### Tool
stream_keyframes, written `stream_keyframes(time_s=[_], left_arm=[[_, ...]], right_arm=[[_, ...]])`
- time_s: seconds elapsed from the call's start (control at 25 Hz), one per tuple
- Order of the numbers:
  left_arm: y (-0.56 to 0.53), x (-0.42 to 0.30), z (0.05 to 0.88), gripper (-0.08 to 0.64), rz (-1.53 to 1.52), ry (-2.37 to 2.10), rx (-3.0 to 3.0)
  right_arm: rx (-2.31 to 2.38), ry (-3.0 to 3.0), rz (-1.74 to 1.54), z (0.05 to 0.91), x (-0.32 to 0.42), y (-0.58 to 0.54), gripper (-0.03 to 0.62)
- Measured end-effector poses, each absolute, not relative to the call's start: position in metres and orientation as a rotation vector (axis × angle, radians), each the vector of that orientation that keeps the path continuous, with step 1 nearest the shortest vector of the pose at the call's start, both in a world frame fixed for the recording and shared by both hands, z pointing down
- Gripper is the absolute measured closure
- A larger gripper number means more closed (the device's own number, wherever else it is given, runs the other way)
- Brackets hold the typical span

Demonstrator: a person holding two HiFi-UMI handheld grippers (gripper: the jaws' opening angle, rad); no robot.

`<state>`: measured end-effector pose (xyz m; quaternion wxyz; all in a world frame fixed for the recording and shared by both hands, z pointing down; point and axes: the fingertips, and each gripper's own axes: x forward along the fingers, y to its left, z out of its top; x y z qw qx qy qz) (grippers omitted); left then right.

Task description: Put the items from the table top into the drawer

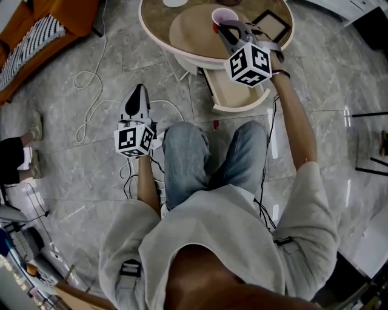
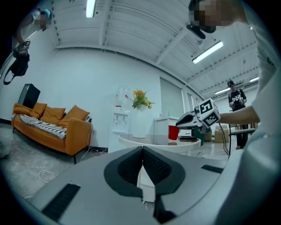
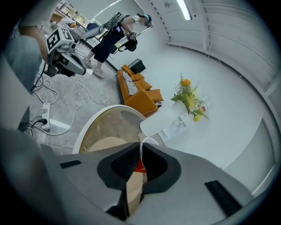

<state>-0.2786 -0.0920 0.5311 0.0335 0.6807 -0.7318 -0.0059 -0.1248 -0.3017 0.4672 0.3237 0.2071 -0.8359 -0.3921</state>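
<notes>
The left tongs point(image 2: 142, 154) have their jaws pressed together, nothing between them. From them, a round white counter point(image 2: 149, 140) stands at twelve o'clock. A red cup point(image 2: 173, 132) is at one o'clock, with the right tongs point(image 2: 178, 125) at its top. An orange sofa point(image 2: 52, 125) is at ten.

Grey marble-tile floor point(image 1: 339, 121), glossy. Orange sofa point(image 2: 52, 125) (striped throw point(image 2: 37, 124) on seat) against white wall point(image 2: 83, 74). White cable point(image 2: 44, 176) loose before sofa; strip light point(image 2: 91, 8) above sofa.
</notes>
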Motion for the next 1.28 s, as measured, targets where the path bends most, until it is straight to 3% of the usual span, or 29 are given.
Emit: stream_keyframes(time_s=[0.24,0.88,1.28], left_arm=[[-0.118,-0.254,0.531,0.545,-0.014,-2.173,2.183],[-0.192,-0.136,0.564,0.545,0.052,-1.784,2.458],[-0.199,-0.115,0.605,0.544,0.131,-1.693,2.457]], right_arm=[[0.675,-2.248,-0.961,0.452,-0.084,-0.302,0.554],[1.048,-1.951,-0.751,0.458,0.155,-0.314,0.554],[0.988,-1.937,-0.590,0.543,0.176,-0.305,0.554]])
